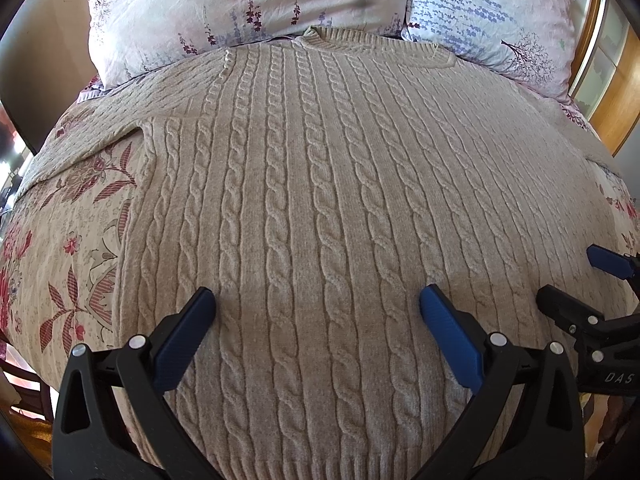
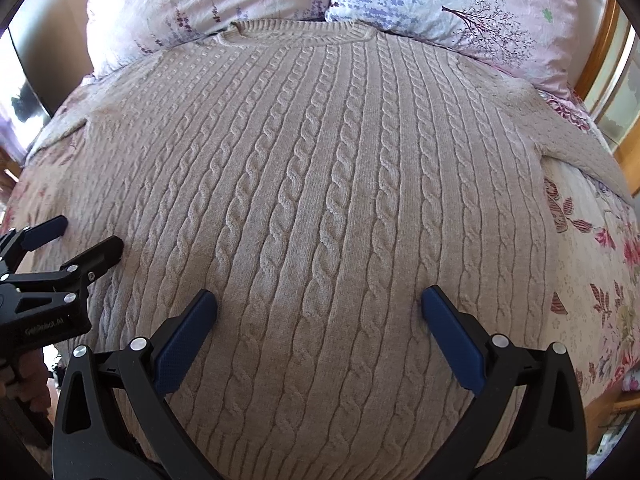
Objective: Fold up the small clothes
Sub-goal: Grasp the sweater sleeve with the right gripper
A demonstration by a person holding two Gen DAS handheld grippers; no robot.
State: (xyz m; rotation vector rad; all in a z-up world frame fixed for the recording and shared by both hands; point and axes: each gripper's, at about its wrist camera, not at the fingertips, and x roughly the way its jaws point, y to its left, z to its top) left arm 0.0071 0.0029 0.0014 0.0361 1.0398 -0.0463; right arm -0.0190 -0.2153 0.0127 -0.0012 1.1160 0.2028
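Left wrist view: cable-knit sweater (image 1: 320,200) lies flat on the floral bedspread (image 1: 72,240), collar toward the pillows (image 1: 240,8). Left gripper (image 1: 318,304) hovers over the hem, fingers spread, holding nothing.

Right wrist view: right gripper (image 2: 319,304) likewise spread and empty. Risk: thick knit may bunch, or fingers may catch the bedspread beneath
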